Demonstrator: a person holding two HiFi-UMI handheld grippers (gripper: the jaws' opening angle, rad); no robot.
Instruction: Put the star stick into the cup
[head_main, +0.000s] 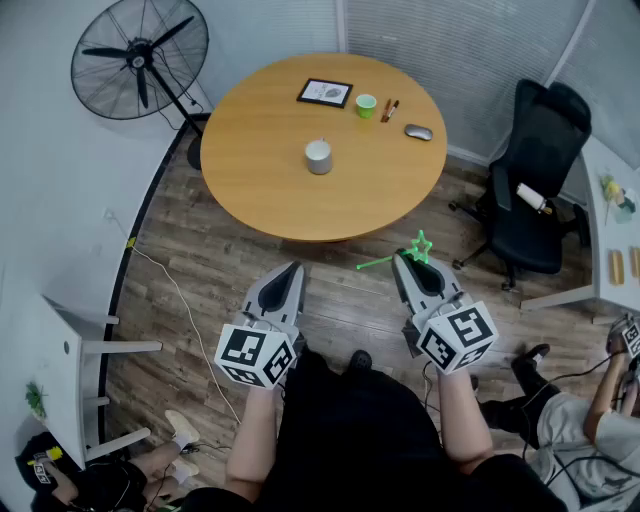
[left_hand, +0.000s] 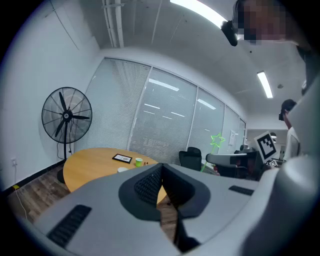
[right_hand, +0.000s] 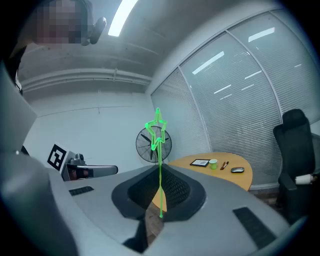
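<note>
No words or numbers are showing legibly; the left gripper (head_main: 291, 270) and right gripper (head_main: 403, 260) are bearing only square markers, and the frame's (head_main: 325, 92) print is blurring.

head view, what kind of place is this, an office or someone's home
Most likely an office meeting room: a round wooden table, a black swivel office chair near it, and glazed partition walls with blinds behind.

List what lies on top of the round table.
A grey cup, a framed picture, a green cup, pens and a mouse. The grey cup's inside cannot be made out.
</note>
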